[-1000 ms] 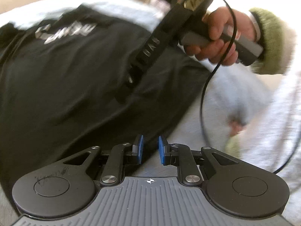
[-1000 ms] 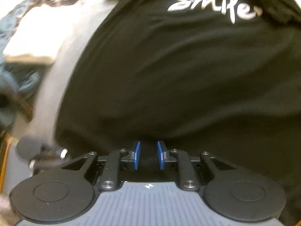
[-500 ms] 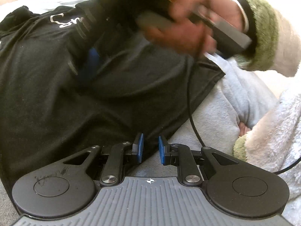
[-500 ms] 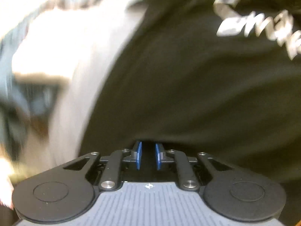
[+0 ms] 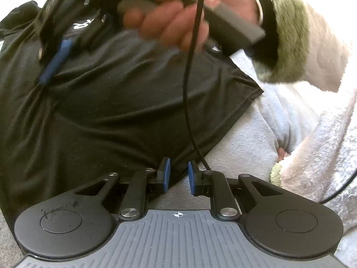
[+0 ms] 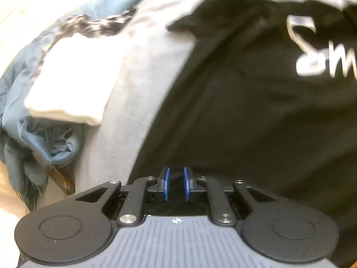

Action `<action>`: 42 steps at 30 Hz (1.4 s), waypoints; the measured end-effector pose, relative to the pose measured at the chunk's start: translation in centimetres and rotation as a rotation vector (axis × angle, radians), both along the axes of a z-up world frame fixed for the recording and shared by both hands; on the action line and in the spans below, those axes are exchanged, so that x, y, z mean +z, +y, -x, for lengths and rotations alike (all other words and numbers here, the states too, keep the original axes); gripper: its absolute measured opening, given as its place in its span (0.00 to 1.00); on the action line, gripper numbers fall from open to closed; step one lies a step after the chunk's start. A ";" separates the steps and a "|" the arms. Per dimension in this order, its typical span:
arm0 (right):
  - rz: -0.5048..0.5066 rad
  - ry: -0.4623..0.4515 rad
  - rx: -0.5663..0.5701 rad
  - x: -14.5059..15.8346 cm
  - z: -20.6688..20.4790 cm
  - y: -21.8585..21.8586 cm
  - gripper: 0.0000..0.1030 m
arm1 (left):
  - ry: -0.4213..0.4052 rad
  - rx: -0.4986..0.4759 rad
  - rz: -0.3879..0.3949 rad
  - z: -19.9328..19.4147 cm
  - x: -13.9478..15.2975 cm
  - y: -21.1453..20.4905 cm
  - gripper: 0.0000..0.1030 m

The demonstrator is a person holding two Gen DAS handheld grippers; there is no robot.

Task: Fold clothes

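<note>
Swung leftward, right gripper [image 6: 176, 184] pinches black shirt [image 6: 256, 116] hem, lettering sideways; left gripper [image 5: 177, 176] hovers parted.

Both hand-held grippers [image 5: 177, 175] [image 6: 176, 183] slightly parted

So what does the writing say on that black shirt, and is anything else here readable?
"Sm": white script on the black shirt, cut off at the picture edge and blurred; the rest cannot be read.
White letters on the shirt in the left wrist view: blurred and partly hidden, unreadable.
Scribble on the left gripper's round disc: illegible.
No other text.
</note>
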State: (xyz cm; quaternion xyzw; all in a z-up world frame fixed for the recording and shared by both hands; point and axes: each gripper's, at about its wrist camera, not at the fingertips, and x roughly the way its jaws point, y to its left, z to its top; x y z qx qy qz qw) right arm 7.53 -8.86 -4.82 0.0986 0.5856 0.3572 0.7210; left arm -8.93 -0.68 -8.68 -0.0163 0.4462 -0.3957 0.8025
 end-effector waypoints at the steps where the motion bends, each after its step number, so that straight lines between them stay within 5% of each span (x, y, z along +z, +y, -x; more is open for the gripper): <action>1: 0.004 0.002 0.045 0.5 0.1 0.1 0.15 | 0.004 0.000 0.005 0.0 0.0 0.1 0.16; 8: 0.005 0.105 0.258 -2.9 3.3 4.8 0.16 | 0.019 0.000 0.027 -0.1 -0.2 0.8 0.16; 9: -0.035 0.092 0.186 -2.9 2.4 4.7 0.16 | 0.020 0.000 0.029 -0.1 -0.2 0.9 0.16; 14: -0.073 0.027 0.239 -1.0 -0.7 5.6 0.19 | 0.024 0.003 0.036 -0.2 0.0 1.1 0.16; 24: -0.265 -0.078 0.048 0.8 -0.8 1.7 0.22 | 0.023 0.008 0.039 0.4 -0.4 1.3 0.16; 30: -0.380 -0.127 -0.087 2.0 -0.8 -1.1 0.37 | 0.024 -0.009 0.049 0.4 0.4 1.9 0.16; 38: -0.309 0.006 -0.214 2.2 3.3 -12.4 0.37 | 0.057 -0.007 0.103 -0.8 1.9 2.4 0.17; 42: -0.173 0.043 -0.137 0.2 6.5 -15.1 0.32 | 0.041 -0.039 0.074 -1.9 1.9 0.2 0.17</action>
